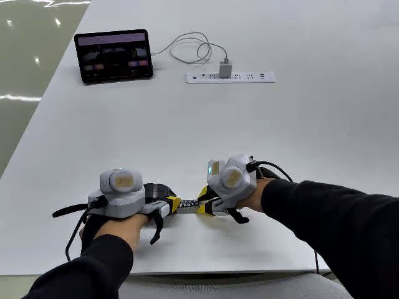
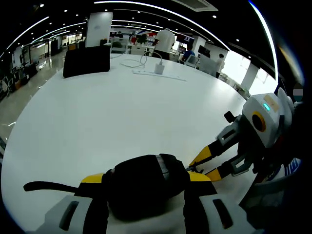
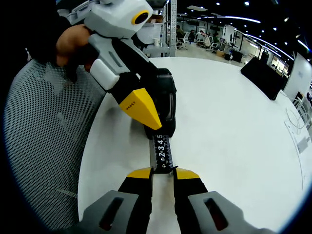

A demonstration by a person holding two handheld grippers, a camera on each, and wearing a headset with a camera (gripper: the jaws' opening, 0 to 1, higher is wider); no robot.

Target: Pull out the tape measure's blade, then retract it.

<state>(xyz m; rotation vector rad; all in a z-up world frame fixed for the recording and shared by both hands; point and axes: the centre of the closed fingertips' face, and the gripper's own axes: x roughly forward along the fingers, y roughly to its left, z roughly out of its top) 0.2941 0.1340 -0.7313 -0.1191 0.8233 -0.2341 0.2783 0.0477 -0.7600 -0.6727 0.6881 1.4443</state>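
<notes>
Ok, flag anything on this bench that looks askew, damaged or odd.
Nothing stands out. The left gripper clamps the tape measure, the right gripper pinches its blade, and the short drawn stretch runs straight, unkinked. The tablet and power strip sit tidy farther back.

Head view: looks down from above the near edge of the table (image 1: 206, 118), tablet (image 1: 113, 55) far left. Left gripper view: low, hard against the tape measure (image 2: 146, 187), facing right. Right gripper view: facing left along the blade (image 3: 162, 152). Shared by all: the tape measure.
</notes>
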